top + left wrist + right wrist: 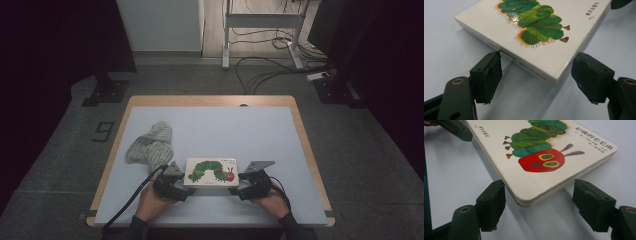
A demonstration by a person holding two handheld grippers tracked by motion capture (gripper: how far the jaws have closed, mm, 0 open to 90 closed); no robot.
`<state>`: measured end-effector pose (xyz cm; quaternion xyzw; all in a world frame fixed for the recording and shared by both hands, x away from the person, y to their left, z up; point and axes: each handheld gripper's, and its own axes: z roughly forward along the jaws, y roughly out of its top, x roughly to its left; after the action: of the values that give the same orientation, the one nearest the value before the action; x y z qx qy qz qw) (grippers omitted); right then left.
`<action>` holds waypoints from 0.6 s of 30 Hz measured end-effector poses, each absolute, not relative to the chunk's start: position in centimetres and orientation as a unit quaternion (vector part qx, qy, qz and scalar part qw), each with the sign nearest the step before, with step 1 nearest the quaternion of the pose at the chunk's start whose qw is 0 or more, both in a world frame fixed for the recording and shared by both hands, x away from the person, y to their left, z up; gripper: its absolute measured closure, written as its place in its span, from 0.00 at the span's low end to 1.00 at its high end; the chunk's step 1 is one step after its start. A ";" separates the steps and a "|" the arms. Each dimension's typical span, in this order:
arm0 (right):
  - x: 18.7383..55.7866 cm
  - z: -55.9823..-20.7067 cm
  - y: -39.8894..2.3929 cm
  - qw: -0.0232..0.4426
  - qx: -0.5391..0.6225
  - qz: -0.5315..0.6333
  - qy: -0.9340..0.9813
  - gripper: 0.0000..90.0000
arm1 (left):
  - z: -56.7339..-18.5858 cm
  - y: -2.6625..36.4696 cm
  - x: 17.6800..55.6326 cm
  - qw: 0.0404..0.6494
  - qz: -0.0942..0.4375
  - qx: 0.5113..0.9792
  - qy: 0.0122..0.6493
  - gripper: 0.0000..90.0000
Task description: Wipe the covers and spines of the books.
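My left fingers (536, 75) & right fingers (539, 205) open, straddling near corners of book (212, 171), flat by surface (225, 130) front edge. No grip or lift yet; sock (150, 142) untouched.

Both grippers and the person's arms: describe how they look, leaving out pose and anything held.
The left gripper and right gripper are black, each topped by a grey three-cornered plate. In the gripper views the jaws end in blocky black pads with rough, frayed edges, on arms with brass-coloured rivets. A black cable trails from the left gripper. The person wears dark sleeves.
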<state>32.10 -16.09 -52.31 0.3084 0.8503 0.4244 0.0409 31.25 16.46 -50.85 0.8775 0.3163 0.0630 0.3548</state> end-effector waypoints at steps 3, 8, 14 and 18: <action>32.0 -52.4 -16.1 0.043 0.306 0.423 0.852 0.29 | -51.0 16.5 31.1 0.352 0.065 0.879 0.314 0.28; 31.9 -52.7 -16.0 0.047 0.304 0.418 0.855 0.29 | -51.2 16.5 30.9 0.348 0.068 0.883 0.308 0.30; 31.8 -52.9 -16.0 0.051 0.297 0.417 0.858 0.29 | -51.4 16.5 30.9 0.349 0.066 0.882 0.309 0.30; 31.7 -52.9 -16.0 0.053 0.290 0.417 0.860 0.28 | -51.7 16.5 30.9 0.336 0.069 0.889 0.304 0.30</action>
<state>31.70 -16.00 -52.95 0.2903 0.8596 0.4171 0.0531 30.87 16.46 -51.70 0.8889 0.3038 0.0691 0.3358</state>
